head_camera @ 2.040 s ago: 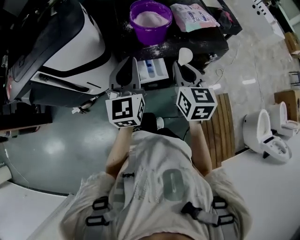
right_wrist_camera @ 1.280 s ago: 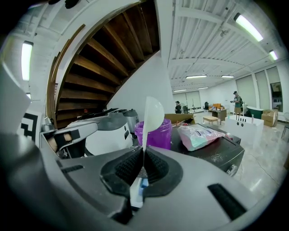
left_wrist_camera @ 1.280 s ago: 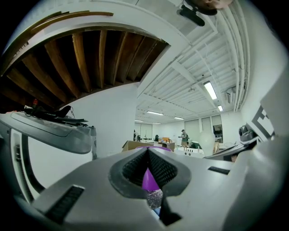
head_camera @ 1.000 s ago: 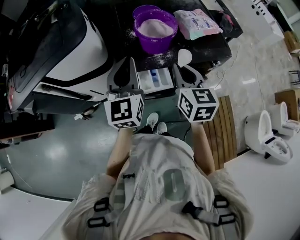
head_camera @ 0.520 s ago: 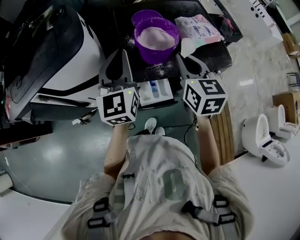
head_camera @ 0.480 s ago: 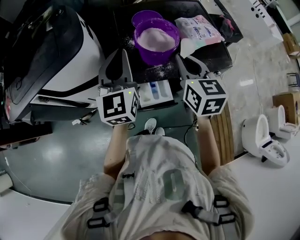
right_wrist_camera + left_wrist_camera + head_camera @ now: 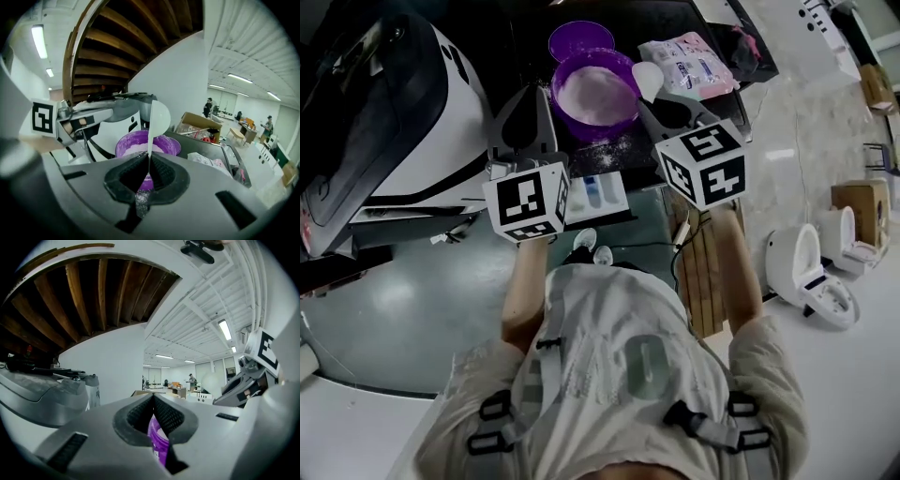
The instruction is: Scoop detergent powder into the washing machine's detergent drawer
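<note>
A purple bowl of white detergent powder sits on the dark top beside the washing machine. The open detergent drawer lies below it, between the two grippers. My right gripper is shut on the thin handle of a white scoop, whose head is at the bowl's right rim. In the right gripper view the scoop stands upright above the bowl. My left gripper is shut and empty, left of the bowl. The left gripper view shows a sliver of the bowl below the closed jaws.
A detergent bag lies right of the bowl, and a second purple tub stands behind it. Spilled powder dusts the dark top. A wooden slat mat and white toilet models are on the floor at right.
Both grippers have moved forward and up, away from the drawer. The scoop has travelled from above the drawer's right side to the bowl's right rim.
</note>
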The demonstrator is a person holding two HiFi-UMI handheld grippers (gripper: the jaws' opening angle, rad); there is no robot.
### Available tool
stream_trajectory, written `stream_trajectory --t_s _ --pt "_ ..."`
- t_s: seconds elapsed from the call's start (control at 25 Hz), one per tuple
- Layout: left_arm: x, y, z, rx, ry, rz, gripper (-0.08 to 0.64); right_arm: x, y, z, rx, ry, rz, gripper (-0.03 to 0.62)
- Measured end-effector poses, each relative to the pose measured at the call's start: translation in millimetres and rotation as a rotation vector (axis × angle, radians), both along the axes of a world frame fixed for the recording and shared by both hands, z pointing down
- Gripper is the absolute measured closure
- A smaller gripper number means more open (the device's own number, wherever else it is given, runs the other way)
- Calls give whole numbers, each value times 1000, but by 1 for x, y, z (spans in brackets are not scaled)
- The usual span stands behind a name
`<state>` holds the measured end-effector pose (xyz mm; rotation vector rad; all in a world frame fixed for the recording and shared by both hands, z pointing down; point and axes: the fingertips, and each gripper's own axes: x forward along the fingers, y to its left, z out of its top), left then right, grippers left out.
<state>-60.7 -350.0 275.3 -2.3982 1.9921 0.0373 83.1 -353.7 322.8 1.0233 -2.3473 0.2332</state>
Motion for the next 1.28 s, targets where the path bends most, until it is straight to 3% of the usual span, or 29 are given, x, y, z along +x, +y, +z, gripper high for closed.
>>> stream_trajectory --t_s 0.28,0.44,0.56,0.84,1.08,1.28 --pt "-9 -7 2 -24 17 -30 540 -18 -14 11 -153 337 -350 588" --pt "-22 -6 9 -47 33 -66 541 -28 -12 30 -329 564 -605 587" --pt "-30 -2 13 -60 27 -87 541 -29 -9 50 -445 746 -735 586" --pt "-53 6 23 -72 41 -156 541 -27 -23 87 -595 1085 -852 586" --pt "-70 19 33 -78 51 -202 541 -15 -32 115 -689 1297 -852 586" --pt "-79 27 35 -83 62 -238 540 -14 -23 123 -768 1323 -870 586"
